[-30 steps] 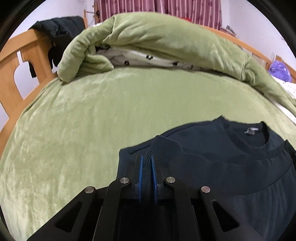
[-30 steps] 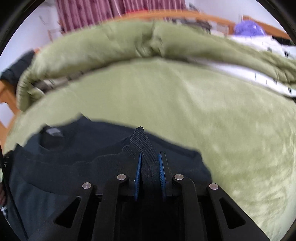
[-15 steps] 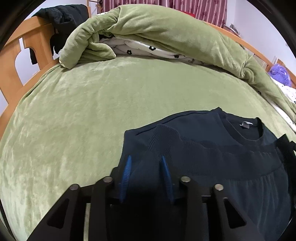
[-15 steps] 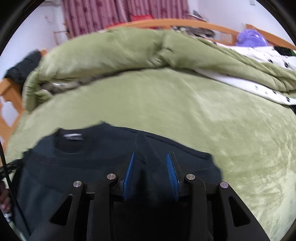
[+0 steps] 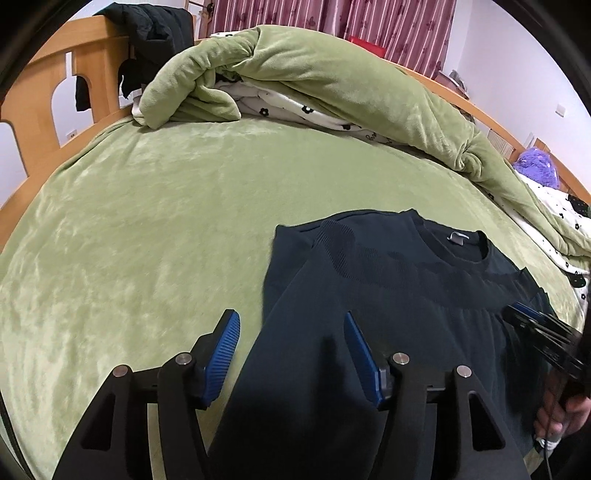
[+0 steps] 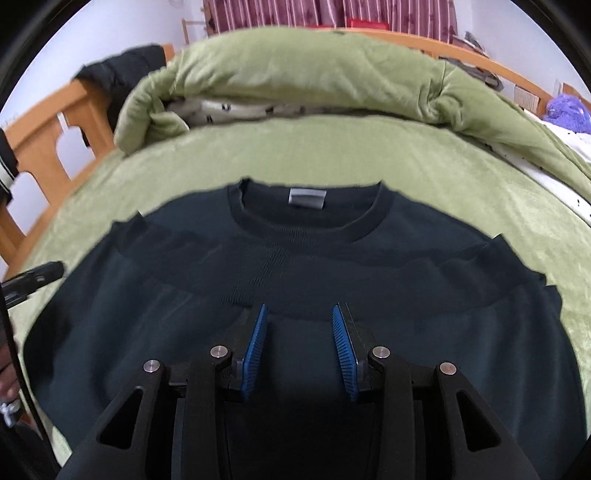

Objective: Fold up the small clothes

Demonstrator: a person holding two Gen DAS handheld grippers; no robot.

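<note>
The jaws of the left gripper (image 5: 291,343) stand spread and have just been opening; its blue pads (image 5: 223,354) press on nothing, though the left edge of the dark navy sweatshirt (image 5: 388,295) lies in the gap below them. The right gripper (image 6: 298,328) also has its jaws parted, with the pads (image 6: 341,350) clear of the cloth, and they too opened within this last moment; it hangs over the middle of the sweatshirt (image 6: 295,258), just short of the folded-up hem band.

The sweatshirt lies flat on the green fleece blanket (image 5: 147,221), near the camera side of the bed. Its lower part is folded up over the chest, so the ribbed hem runs across just below the round neckline (image 6: 314,221), where a grey label (image 6: 307,198) shows. In the left wrist view the right gripper (image 5: 532,325) shows at the sweatshirt's right edge, with a hand (image 5: 561,413) behind it.

Beyond the sweatshirt, the blanket stretches bare up to a rolled green duvet (image 5: 314,77) with a white flower-print lining (image 5: 295,107). Left of the duvet stands a wooden bed frame (image 5: 48,96) with a black garment (image 5: 147,26) draped over it. Farthest off hang striped maroon curtains (image 5: 369,18), and a purple plush thing (image 5: 537,166) sits at the duvet's right end.
</note>
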